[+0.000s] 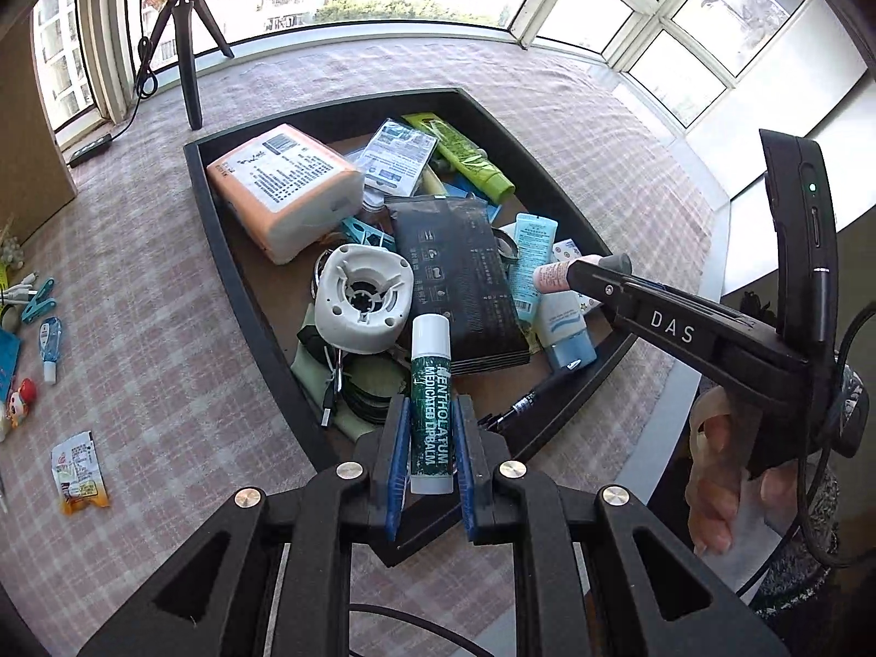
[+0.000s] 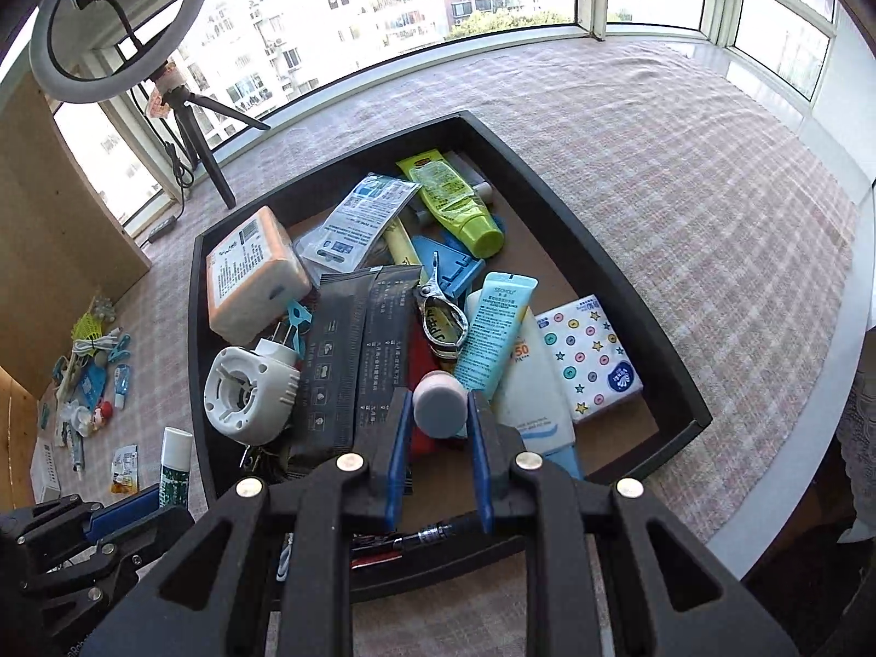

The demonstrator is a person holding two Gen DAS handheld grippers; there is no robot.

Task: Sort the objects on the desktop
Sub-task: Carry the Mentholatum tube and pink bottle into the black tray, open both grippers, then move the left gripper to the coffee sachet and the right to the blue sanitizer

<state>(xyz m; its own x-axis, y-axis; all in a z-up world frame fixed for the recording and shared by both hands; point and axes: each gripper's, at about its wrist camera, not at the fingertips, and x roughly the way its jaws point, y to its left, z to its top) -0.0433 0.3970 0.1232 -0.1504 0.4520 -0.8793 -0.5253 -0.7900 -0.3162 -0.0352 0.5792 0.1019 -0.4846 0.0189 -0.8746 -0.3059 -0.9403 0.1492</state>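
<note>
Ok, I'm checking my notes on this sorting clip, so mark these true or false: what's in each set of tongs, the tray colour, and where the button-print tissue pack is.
1. A lip balm stick sits between the left tongs. True.
2. The right tongs are empty. False: they clamp a small pink bottle with a grey cap.
3. The tray is black. True.
4. The button-print tissue pack lies on the cloth outside the tray. False: it lies inside the tray, near a corner.

"MENTHOLATUM" lip balm (image 1: 431,405) ("DAS" gripper (image 1: 670,327))
</note>
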